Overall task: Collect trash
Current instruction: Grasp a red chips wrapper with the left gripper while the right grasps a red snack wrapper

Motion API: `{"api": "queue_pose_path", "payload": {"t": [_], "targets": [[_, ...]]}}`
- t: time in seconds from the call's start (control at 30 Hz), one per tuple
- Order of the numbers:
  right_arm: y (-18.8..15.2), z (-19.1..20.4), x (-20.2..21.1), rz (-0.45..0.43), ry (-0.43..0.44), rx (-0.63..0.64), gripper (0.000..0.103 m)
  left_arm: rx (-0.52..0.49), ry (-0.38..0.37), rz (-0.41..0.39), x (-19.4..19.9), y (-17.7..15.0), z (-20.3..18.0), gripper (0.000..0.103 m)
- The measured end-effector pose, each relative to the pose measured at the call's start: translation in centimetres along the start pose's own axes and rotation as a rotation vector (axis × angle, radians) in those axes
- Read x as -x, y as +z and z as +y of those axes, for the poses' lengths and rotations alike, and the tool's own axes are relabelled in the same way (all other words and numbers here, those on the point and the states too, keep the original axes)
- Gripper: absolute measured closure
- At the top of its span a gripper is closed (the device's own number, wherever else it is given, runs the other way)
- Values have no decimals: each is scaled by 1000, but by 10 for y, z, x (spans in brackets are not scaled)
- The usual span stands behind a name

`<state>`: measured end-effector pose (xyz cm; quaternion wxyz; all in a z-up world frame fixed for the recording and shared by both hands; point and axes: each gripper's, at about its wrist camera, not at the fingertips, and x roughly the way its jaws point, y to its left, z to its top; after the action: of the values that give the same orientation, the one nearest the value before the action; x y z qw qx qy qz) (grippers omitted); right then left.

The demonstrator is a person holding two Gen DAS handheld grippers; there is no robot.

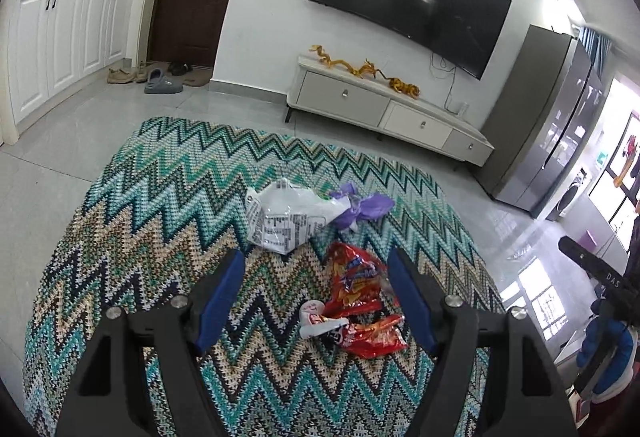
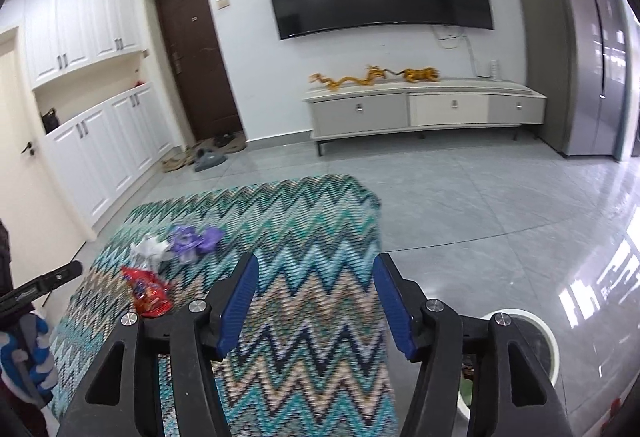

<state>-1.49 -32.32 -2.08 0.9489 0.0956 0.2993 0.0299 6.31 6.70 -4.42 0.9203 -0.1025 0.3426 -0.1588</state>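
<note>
Left wrist view: left tool (image 1: 316, 297) spread wide, pinching nothing, poised above the zigzag-cloth bench (image 1: 160, 205). Red snack wrapper (image 1: 356, 289) lying directly between the two blue pads, slightly right of centre, with a small white wrapper (image 1: 316, 321) touching its near-left end. Long axis of the red wrapper running near-to-far, roughly along the tool's own line — so closing across its narrow width looks workable. Farther out, white printed bag (image 1: 280, 221) and, touching its right edge, a purple crumpled bag (image 1: 360, 209); both beyond the pad tips, still on the cloth.

Right wrist view: right tool (image 2: 314, 301) likewise spread and empty, hovering over bare cloth near the bench's right edge. From here all the trash well off to the left — red wrapper (image 2: 148, 289) nearest, white bag (image 2: 148, 249) and purple bag (image 2: 196, 239) farther. Round white bin (image 2: 548, 341) on the floor just right of this tool, partly hidden behind its right finger.

Judgement: left tool clearly the nearer one — red wrapper already bracketed, so likely a straight drop and squeeze. Carry to the bin then crossing rightward over the bench. Thin foil apt to slide or crumple, possibly dragging the small white wrapper along.
</note>
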Motion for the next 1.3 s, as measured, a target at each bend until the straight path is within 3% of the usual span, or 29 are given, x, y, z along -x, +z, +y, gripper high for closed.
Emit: {"api": "queue_pose_path", "payload": {"t": [0.4,1.07,1.3], "targets": [[-14,2,-14,50,25,-5,45,-59,75,15,-11,-6,-20,31],[-20,30,-47,123,89,48,45,-64,63,37,-25,-8,-18,31],[-25,34,-55,143,121,64,45,-47,27,46,-35,-5,-17,30]]}}
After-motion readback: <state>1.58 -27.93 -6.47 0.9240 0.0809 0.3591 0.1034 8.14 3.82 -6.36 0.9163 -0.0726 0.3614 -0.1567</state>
